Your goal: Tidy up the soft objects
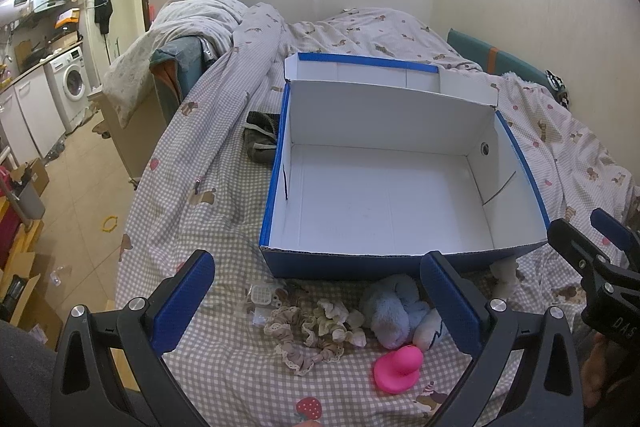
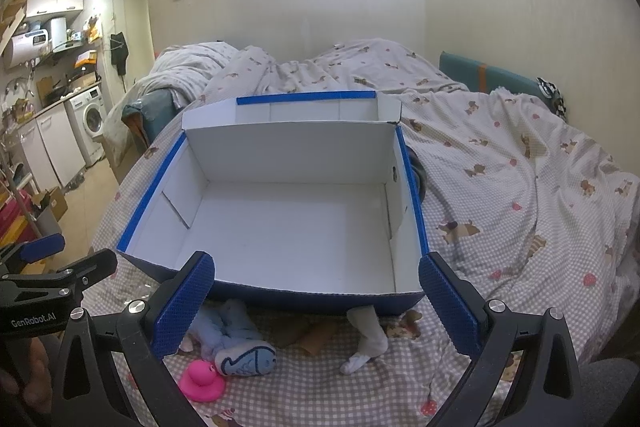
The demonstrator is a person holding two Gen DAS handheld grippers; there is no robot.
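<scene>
An empty blue cardboard box (image 1: 384, 259) with a white inside and its lid folded back sits on the checked bed; its front wall (image 2: 312, 301) also shows in the right wrist view. In front of it lie beige and cream scrunchies (image 1: 310, 331), a light blue plush toy (image 1: 394, 315) (image 2: 240, 343), a pink rubber duck (image 1: 398, 367) (image 2: 202, 381) and a white sock (image 2: 366, 341) partly tucked under the box. My left gripper (image 1: 316, 301) hovers open over the scrunchies. My right gripper (image 2: 316, 305) is open above the box's front edge, holding nothing.
A dark green garment (image 1: 262, 139) lies left of the box. A rumpled duvet (image 2: 500, 155) covers the bed behind and to the right. The bed's left edge drops to a tiled floor (image 1: 76, 187) with cardboard boxes and a washing machine (image 1: 72, 81).
</scene>
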